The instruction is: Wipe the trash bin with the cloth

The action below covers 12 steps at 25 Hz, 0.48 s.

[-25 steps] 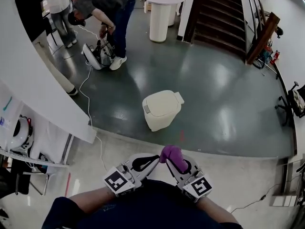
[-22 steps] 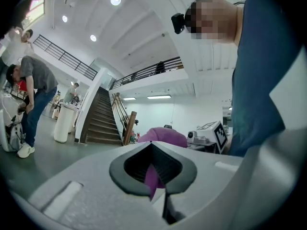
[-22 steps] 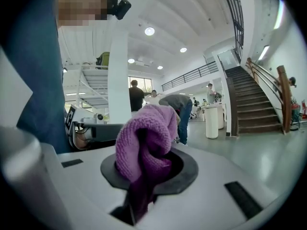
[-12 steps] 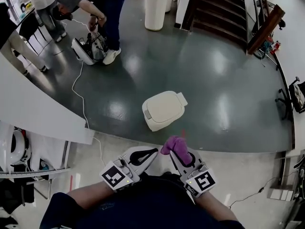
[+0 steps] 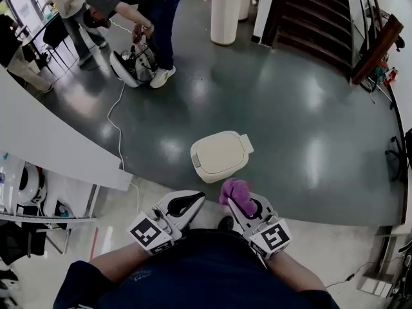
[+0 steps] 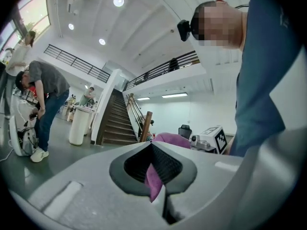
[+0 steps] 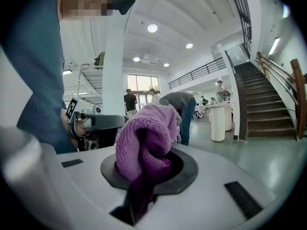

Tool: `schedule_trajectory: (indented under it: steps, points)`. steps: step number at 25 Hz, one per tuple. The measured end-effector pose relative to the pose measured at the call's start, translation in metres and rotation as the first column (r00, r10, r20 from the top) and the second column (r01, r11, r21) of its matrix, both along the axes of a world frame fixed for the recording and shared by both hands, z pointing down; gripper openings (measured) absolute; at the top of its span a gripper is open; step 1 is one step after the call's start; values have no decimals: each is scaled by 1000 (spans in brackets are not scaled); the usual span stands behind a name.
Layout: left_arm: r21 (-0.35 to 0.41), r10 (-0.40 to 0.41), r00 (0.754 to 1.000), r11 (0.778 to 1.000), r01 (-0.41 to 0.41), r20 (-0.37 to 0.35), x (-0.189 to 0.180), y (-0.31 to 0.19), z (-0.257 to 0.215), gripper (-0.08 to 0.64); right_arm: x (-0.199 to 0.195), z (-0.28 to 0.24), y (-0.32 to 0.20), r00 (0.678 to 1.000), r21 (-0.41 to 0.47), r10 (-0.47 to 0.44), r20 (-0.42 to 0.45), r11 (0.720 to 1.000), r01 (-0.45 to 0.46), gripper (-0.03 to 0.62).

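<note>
A cream trash bin (image 5: 219,154) with its lid down stands on the dark floor just ahead of me. My right gripper (image 5: 239,201) is shut on a bunched purple cloth (image 5: 235,192), held low in front of my body, short of the bin. The cloth (image 7: 146,138) bulges out of the shut jaws in the right gripper view. My left gripper (image 5: 190,203) is shut beside it, a small gap left of the cloth. A thin purple sliver (image 6: 154,181) shows in its jaw slit; I cannot tell whether it is caught there.
A white cable (image 5: 116,124) runs across the floor left of the bin. A bending person (image 5: 138,5) works on a device at the back left. A white round column (image 5: 226,6) and dark stairs (image 5: 309,18) stand behind. A white counter edge (image 5: 58,147) curves along the left.
The left gripper's tip was at the cloth a second ago; now it sits apart from it. The bin appears slightly nearer and more central. The right gripper still holds the cloth.
</note>
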<state>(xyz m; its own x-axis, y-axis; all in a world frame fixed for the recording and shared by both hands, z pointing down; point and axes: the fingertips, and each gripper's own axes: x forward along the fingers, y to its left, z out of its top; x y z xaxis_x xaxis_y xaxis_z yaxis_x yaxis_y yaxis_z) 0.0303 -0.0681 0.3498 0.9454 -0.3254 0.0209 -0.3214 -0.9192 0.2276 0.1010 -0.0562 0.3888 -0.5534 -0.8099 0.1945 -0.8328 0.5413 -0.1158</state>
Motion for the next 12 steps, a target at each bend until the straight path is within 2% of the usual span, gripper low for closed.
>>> schedule_trajectory:
  steps: [7, 12]
  points:
    - [-13, -96, 995, 995, 97, 17, 23, -20, 22, -3, 30, 23, -27, 998, -21, -67, 4, 998, 67, 74]
    - [-8, -88, 996, 996, 88, 15, 25, -32, 46, -3, 33, 45, -51, 996, -35, -67, -56, 997, 65, 74]
